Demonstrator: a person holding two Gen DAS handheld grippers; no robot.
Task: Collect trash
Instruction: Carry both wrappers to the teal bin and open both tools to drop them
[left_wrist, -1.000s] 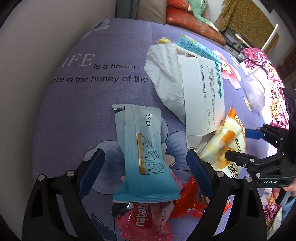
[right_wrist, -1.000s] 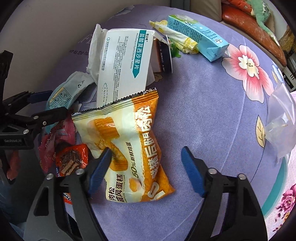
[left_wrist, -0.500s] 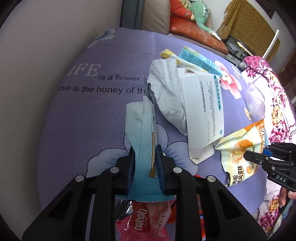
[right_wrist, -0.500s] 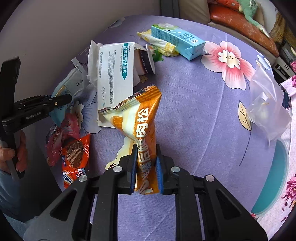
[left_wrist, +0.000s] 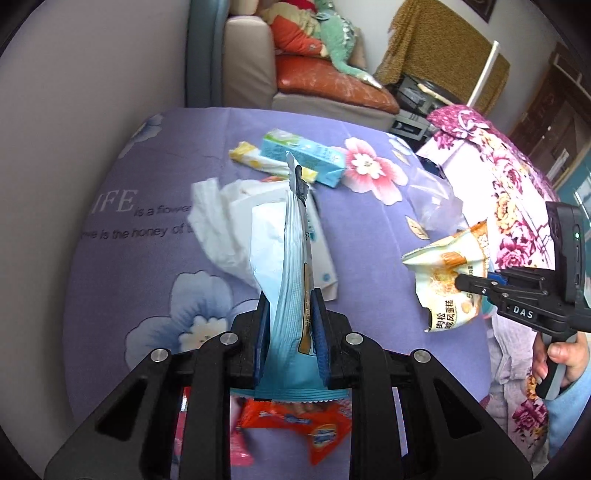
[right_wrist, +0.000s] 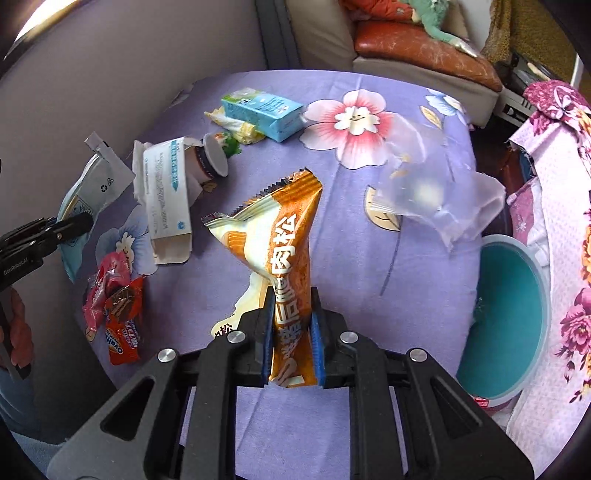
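Jaws on the left gripper (left_wrist: 290, 332): just closed, now pinching the lower end of the pale blue wrapper (left_wrist: 293, 258), which stands edge-on above the pads and looks lifted off the tabletop (left_wrist: 110, 295). Jaws on the right gripper (right_wrist: 291, 336): likewise just closed, now clamped on the lower part of the orange cake wrapper (right_wrist: 284, 236), with its crimped top flaring up and ahead.

Judging by the grips, hold the squeeze firm on both. Thin film slips easily, and each bite sits near one end only.

Carry the orange wrapper first toward the teal bucket (right_wrist: 509, 314), down and to the right of the right jaws, probably the place for the trash. Pass below the clear plastic bag (right_wrist: 436, 195) lying ahead and to the right, so as not to drag it along. Open only once the wrapper hangs inside the rim. Bring the blue wrapper across after it, staying clear of the right gripper.

Left for later, ahead and to the left of the right jaws: white carton (right_wrist: 166, 199), blue drink box (right_wrist: 266, 110) and red wrappers (right_wrist: 122, 321).
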